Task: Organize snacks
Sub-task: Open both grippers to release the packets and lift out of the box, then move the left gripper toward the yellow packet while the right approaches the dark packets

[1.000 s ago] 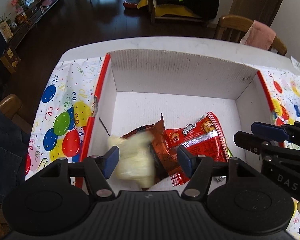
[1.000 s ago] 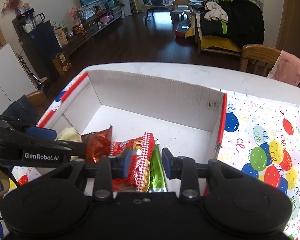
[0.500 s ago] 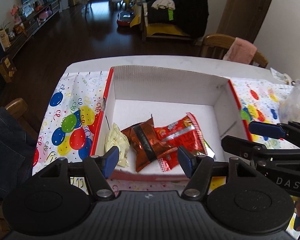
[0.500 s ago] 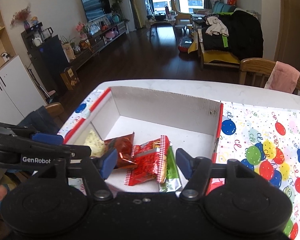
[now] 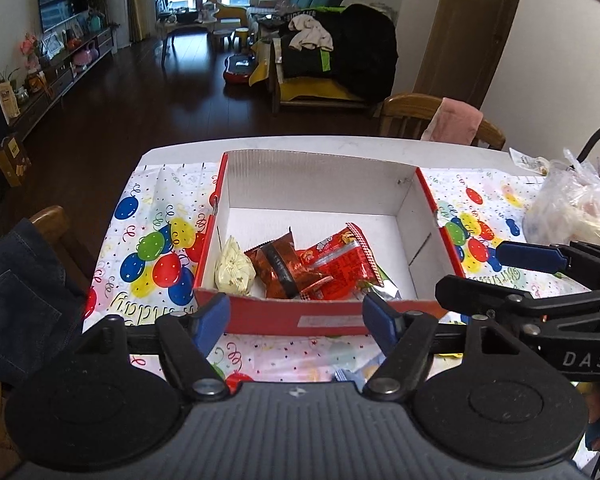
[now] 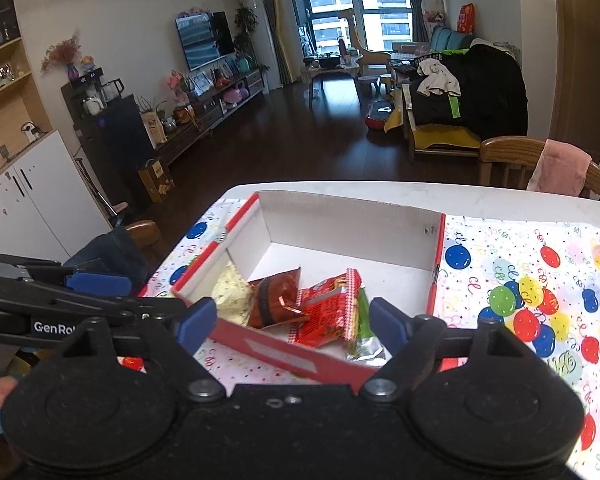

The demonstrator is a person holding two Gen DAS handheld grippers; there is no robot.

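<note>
Box [image 5: 312,178]: red outside, white inside, open top, on the balloon cloth [image 5: 152,248] covering the desk [image 5: 260,145]. Four walls stand upright. Its near red wall lies just beyond our fingers in both views; the far wall runs close to the desk's 12 o'clock edge.

Snacks, all inside the box, bunched against the near wall:
- yellow pack [image 5: 234,270], at 9 o'clock, touching the left wall;
- brown pack [image 5: 280,266], just beside it, overlapping the red one;
- red pack [image 5: 340,260], centre;
- green pack [image 6: 362,328], partly under the red one, its foil end by the near wall.

Open room: the box floor from centre to 12 o'clock and toward 3 o'clock is bare white. Bare cloth lies at 9 o'clock of the box and at 3 o'clock.

Left gripper [image 5: 296,318]: our blue fingers [image 5: 212,316] stand wide apart, holding nothing, above the cloth on our side of the near wall. From the right wrist it shows at 9 o'clock [image 6: 100,292].

Right gripper [image 6: 292,320]: fingers [image 6: 198,318] wide apart, holding nothing, over the near wall. From the left wrist it shows at 3 o'clock [image 5: 532,268].

Other: clear bag [image 5: 572,208] on the cloth at 3 o'clock, well apart from the box; chair with pink cloth [image 5: 456,122] beyond the far edge; a chair with denim [image 5: 16,292] at 9 o'clock.
</note>
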